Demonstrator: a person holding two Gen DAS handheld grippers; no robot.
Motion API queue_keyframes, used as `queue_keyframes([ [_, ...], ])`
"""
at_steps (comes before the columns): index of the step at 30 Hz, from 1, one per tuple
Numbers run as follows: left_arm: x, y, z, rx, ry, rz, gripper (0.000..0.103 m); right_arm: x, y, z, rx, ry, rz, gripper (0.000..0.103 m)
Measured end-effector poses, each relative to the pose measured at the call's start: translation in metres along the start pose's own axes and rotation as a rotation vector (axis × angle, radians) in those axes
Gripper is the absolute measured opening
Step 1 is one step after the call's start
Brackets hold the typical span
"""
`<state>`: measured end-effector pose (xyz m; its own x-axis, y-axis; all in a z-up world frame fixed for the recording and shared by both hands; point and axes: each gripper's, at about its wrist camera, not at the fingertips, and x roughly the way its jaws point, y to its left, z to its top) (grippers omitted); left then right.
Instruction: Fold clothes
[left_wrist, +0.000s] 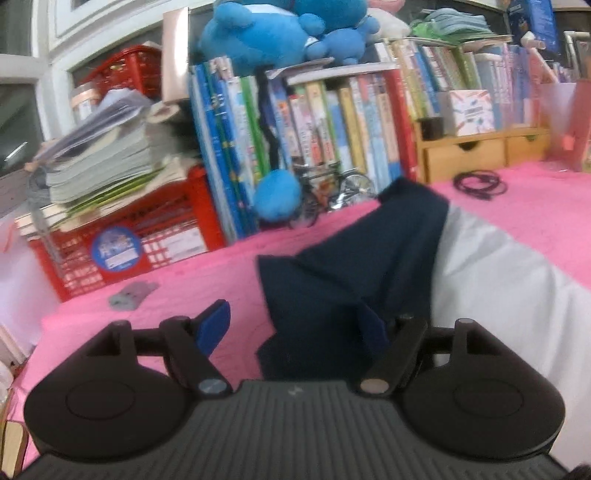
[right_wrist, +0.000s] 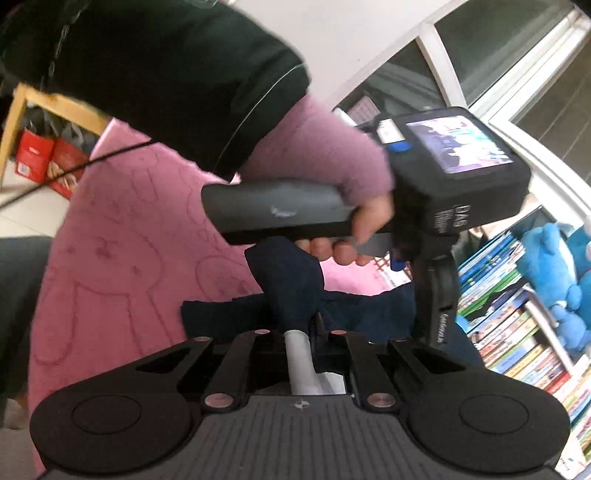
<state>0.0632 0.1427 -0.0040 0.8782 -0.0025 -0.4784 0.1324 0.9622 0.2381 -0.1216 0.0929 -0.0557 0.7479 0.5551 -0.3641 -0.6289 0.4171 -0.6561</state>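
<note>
A navy and white garment (left_wrist: 351, 266) lies rumpled on the pink table cover (left_wrist: 184, 280). My left gripper (left_wrist: 295, 326) is open just above it. Its left blue pad (left_wrist: 214, 325) hangs over the pink cover, and its right pad (left_wrist: 373, 332) rests against a raised navy fold. In the right wrist view my right gripper (right_wrist: 301, 326) is shut on the garment (right_wrist: 288, 280), with a white strip and navy cloth pinched between its fingers and pulled up. A hand (right_wrist: 354, 236) in a pink sleeve holds the left gripper's handle (right_wrist: 277, 210) just beyond.
Along the table's back edge stand a row of books (left_wrist: 332, 122), red crates (left_wrist: 122, 243) under stacked papers, blue plush toys (left_wrist: 273, 33) and a wooden drawer unit (left_wrist: 480, 151). A black cable (left_wrist: 478, 182) and a small grey piece (left_wrist: 129, 293) lie on the cover.
</note>
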Motion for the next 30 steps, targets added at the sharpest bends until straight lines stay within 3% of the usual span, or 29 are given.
queue_keyframes([
  [7,0.005,0.007,-0.011,-0.028,0.029,0.064,0.077,-0.017,-0.02,0.003,0.154,-0.058,0.151,0.012],
  [10,0.006,0.011,-0.018,-0.065,0.053,0.086,0.077,-0.029,-0.048,-0.001,0.319,-0.083,0.283,0.022],
  [14,0.006,0.023,-0.031,-0.138,0.093,0.082,0.077,-0.05,-0.091,-0.015,0.483,-0.13,0.385,0.062],
  [18,0.003,0.037,-0.039,-0.221,0.132,0.05,0.077,-0.05,-0.151,-0.045,0.63,-0.079,0.277,0.071],
  [20,0.001,0.037,-0.042,-0.216,0.145,0.071,0.077,-0.05,-0.181,-0.075,0.774,-0.026,0.176,0.081],
  [23,-0.001,0.042,-0.051,-0.195,0.182,0.11,0.077,-0.034,-0.219,-0.118,1.043,0.089,0.066,0.083],
  [25,-0.007,0.052,-0.055,-0.201,0.2,0.137,0.076,-0.029,-0.233,-0.143,1.184,0.119,0.038,0.083],
  [28,-0.021,0.066,-0.045,-0.194,0.145,0.159,0.073,-0.023,-0.242,-0.161,1.254,0.135,0.006,0.083],
  [30,-0.03,0.071,-0.027,-0.217,0.091,0.096,0.073,-0.012,-0.245,-0.158,1.235,0.147,-0.001,0.081],
])
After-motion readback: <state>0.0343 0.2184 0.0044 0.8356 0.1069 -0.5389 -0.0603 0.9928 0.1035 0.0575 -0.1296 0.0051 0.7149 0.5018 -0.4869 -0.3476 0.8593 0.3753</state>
